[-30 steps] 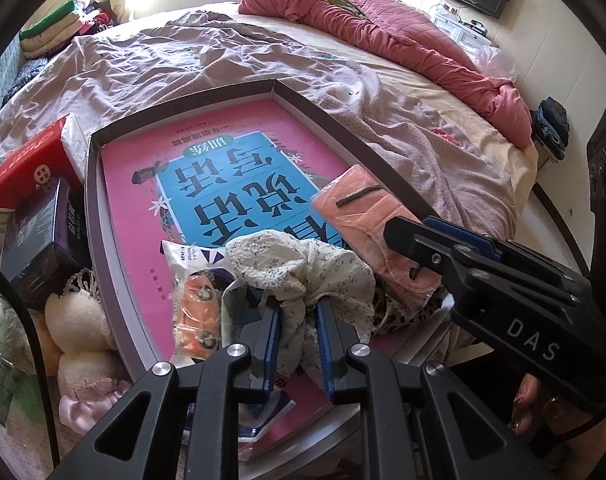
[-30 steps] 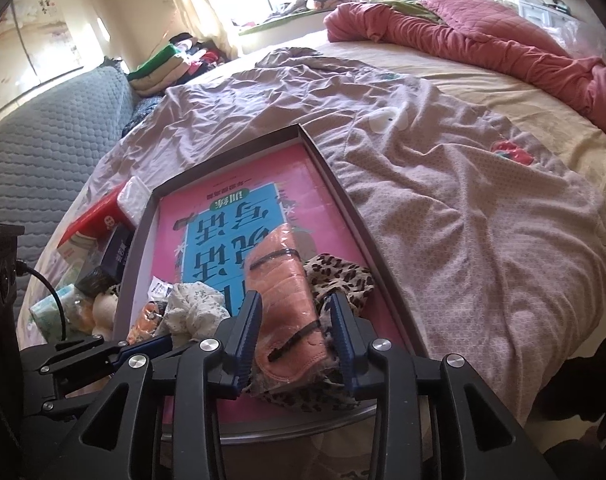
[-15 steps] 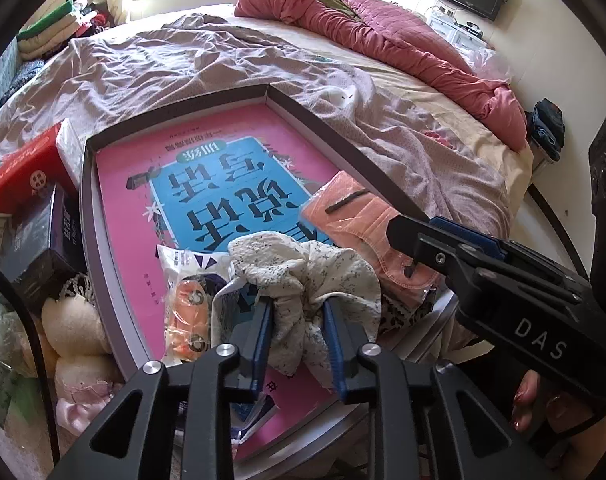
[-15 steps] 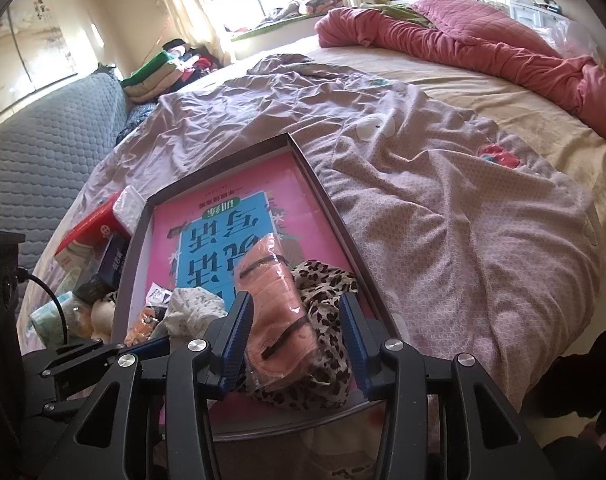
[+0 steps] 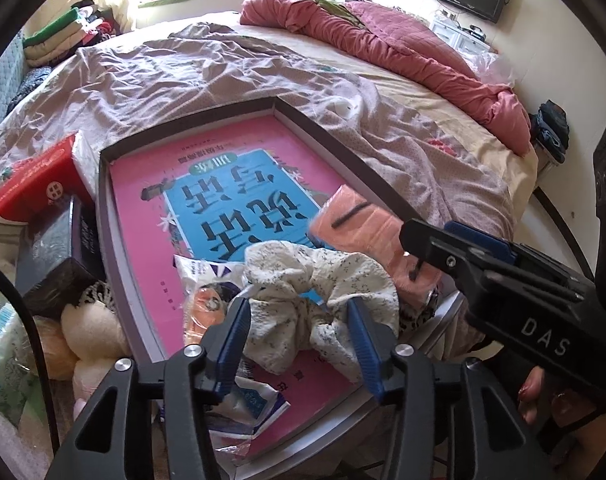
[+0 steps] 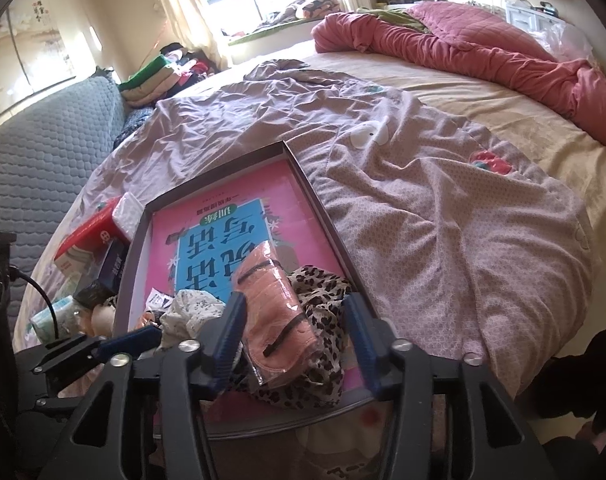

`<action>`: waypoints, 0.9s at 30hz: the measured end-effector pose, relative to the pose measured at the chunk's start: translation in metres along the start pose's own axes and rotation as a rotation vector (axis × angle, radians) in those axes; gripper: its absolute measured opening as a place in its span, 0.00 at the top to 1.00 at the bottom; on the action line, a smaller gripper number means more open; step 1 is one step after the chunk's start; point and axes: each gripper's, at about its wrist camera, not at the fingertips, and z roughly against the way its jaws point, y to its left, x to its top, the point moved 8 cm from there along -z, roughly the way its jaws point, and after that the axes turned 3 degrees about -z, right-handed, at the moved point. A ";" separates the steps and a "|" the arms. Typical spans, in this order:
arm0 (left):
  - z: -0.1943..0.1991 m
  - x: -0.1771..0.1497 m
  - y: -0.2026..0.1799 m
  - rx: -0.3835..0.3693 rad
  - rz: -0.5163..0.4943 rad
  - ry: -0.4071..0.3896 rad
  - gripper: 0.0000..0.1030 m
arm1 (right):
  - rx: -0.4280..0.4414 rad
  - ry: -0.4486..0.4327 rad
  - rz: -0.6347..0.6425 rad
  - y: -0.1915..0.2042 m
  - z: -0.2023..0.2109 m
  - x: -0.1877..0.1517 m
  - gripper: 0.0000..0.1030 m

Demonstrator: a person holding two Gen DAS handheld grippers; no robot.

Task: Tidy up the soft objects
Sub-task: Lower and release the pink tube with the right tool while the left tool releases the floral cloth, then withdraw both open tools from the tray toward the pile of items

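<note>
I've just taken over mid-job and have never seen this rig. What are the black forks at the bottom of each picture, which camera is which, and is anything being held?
There is no robot arm here: a person holds a two-finger gripper in each hand, and each carries a wide-angle camera looking along its fingers. One picture is from the left gripper, the other from the right gripper. Both look down on a shallow box lying on a bed, with a pink book in it. The left jaws are opening around a white floral cloth; the right jaws are opening around an orange cloth in a clear packet, which lies on a leopard-print cloth. Both cloths lie between the fingers, no longer squeezed.
</note>
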 end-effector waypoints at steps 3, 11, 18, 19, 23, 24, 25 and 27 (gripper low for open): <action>0.004 0.001 0.003 0.001 0.009 -0.004 0.51 | -0.001 -0.004 0.001 0.000 0.001 0.001 0.45; 0.022 0.004 0.012 0.023 0.019 -0.033 0.44 | -0.015 -0.011 0.016 0.004 0.005 0.003 0.42; 0.042 0.004 0.027 0.049 0.046 -0.052 0.40 | -0.024 -0.017 0.042 0.014 0.010 0.004 0.41; 0.045 0.003 0.029 0.052 0.051 -0.054 0.38 | -0.024 -0.017 0.048 0.016 0.010 0.005 0.41; 0.055 0.003 0.037 0.060 0.065 -0.064 0.36 | -0.032 -0.026 0.065 0.023 0.016 0.007 0.39; 0.059 0.003 0.040 0.067 0.065 -0.067 0.36 | -0.033 -0.030 0.067 0.025 0.017 0.008 0.36; 0.061 0.002 0.042 0.072 0.065 -0.068 0.35 | -0.037 -0.039 0.072 0.028 0.020 0.010 0.33; 0.067 0.002 0.046 0.075 0.071 -0.076 0.35 | -0.036 -0.047 0.083 0.033 0.024 0.011 0.32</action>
